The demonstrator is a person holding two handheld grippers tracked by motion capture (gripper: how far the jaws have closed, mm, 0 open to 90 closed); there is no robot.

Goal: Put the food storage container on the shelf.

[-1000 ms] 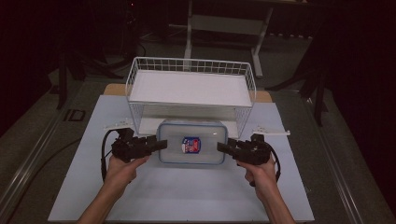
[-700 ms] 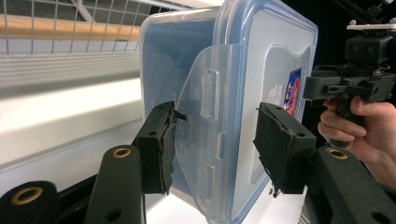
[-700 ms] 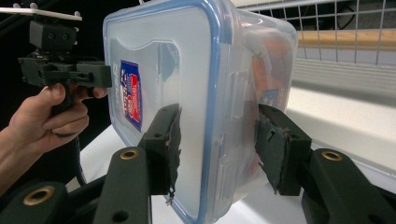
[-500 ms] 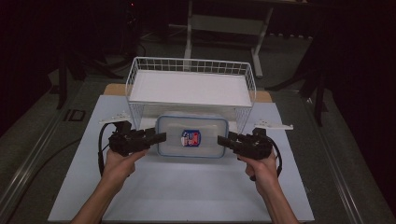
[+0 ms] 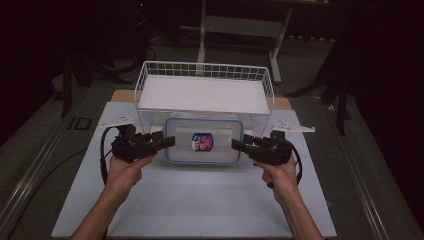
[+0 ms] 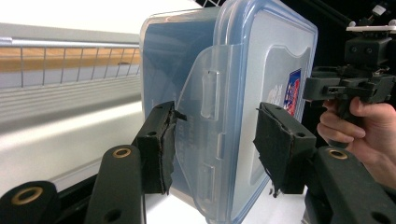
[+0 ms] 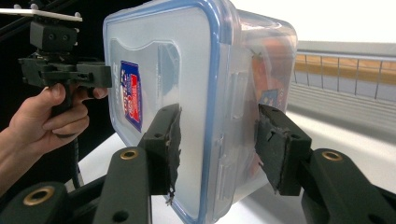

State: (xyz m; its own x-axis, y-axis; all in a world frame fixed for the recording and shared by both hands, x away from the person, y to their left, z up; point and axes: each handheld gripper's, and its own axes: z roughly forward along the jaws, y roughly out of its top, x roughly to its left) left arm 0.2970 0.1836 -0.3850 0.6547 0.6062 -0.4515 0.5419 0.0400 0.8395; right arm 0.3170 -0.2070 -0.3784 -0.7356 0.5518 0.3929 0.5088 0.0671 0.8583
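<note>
Dark floor and stand legs surround a pale table, where a white wire basket sits at the far side. Between the two hand-held grippers, just short of the basket, hangs a clear plastic container with a blue-rimmed lid and a printed sticker on top. The left hand-held gripper takes one short end and the right hand-held gripper the other, each reaching inward from its own side.

In the left gripper view, the box end with its latch flap sits between the jaws; the inner pad presses the wall, the outer pad looks near the lid face, though contact there is hard to confirm. In the right gripper view, the jaws straddle the other end much the same way, part closed around rim and wall. Both read as holding the container rather than standing free.

The judgement is that the box is being carried toward the basket. Risks: the pads bear on a smooth wall and a hinged flap, so the box could slip or tilt if one hand rises faster than the other; its near edge could also catch the basket's wire rim if it is not high enough
</note>
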